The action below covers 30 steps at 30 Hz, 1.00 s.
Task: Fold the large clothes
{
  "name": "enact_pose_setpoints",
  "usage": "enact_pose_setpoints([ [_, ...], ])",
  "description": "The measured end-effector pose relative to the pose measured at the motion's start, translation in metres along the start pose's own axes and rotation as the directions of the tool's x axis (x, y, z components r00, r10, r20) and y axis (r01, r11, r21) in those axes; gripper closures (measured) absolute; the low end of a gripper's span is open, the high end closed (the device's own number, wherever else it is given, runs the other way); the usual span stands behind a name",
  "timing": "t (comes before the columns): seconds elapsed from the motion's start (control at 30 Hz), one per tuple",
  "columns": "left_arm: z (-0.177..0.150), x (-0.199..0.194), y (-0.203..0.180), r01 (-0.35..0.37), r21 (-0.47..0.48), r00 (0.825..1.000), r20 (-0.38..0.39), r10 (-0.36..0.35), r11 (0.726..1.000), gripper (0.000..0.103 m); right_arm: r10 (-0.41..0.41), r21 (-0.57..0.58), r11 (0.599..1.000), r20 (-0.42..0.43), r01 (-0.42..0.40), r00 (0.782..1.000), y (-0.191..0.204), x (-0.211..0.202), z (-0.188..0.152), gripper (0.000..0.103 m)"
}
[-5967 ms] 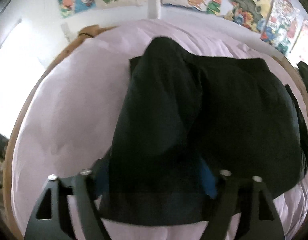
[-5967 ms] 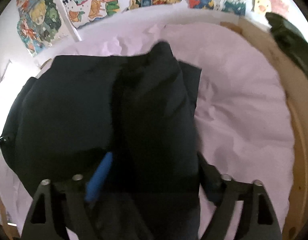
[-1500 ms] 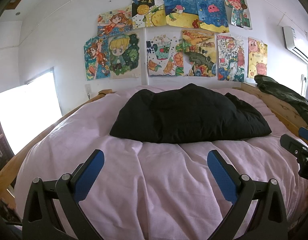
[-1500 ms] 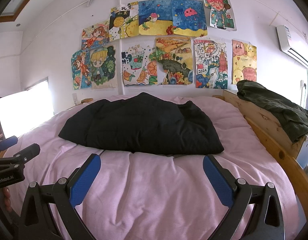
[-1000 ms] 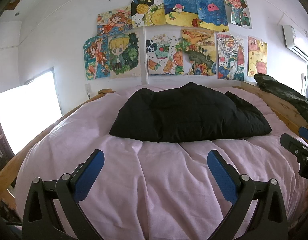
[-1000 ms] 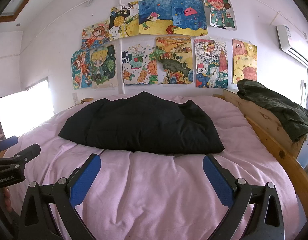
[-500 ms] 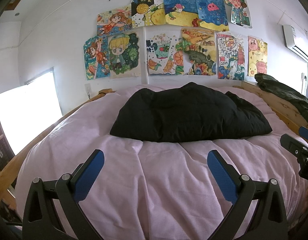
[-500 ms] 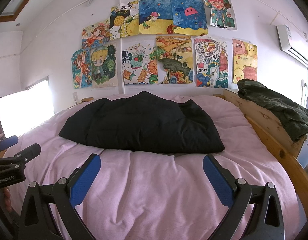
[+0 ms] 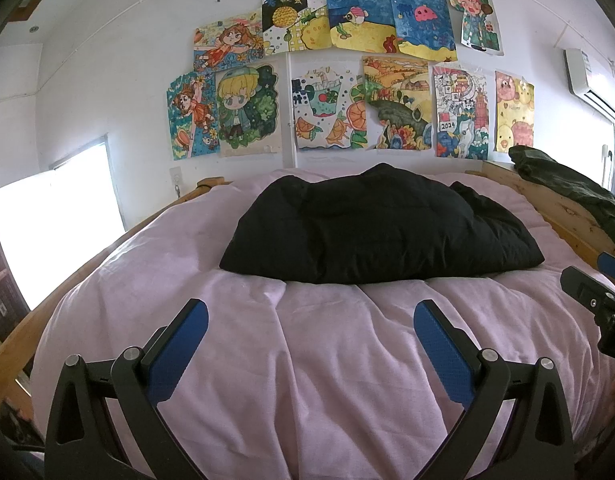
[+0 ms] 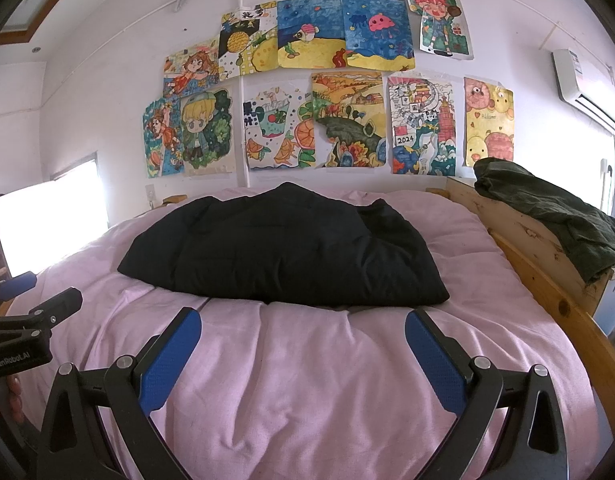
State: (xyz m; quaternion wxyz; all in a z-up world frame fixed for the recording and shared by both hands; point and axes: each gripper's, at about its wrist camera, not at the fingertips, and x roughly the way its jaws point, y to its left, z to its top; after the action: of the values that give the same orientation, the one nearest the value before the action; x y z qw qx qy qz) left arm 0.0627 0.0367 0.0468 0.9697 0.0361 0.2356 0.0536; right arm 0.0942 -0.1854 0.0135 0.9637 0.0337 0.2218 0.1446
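Black padded jacket (image 9: 381,228) now lies folded into a compact bundle mid-bed on the pink duvet (image 9: 347,360). 6 s ago both tongs were down in the fabric; since ~1.5 s nothing has shifted. Left tongs (image 9: 307,344) & right tongs (image 10: 303,344) hang wide apart, empty, well short of it. Fold looks done, prob. finished; green garment (image 10: 547,208) on the bed rail untouched.

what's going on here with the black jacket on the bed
A person holds a gripper in each hand, and neither one touches anything. The left gripper and right gripper both hang open above the pink bedcover, short of the black jacket. The jacket lies folded into a compact bundle in the middle of the bed, so the folding looks done. A dark green garment is draped over the wooden bed frame on the right.
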Motion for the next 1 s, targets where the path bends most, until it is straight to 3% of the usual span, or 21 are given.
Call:
enact_pose_setpoints([
  [1.0, -0.006, -0.008, 0.011, 0.052, -0.008, 0.998, -0.031, -0.052, 0.999, 0.002, -0.001, 0.002, 1.000, -0.001, 0.001, 1.000, 0.001, 0.000, 0.001, 0.000],
])
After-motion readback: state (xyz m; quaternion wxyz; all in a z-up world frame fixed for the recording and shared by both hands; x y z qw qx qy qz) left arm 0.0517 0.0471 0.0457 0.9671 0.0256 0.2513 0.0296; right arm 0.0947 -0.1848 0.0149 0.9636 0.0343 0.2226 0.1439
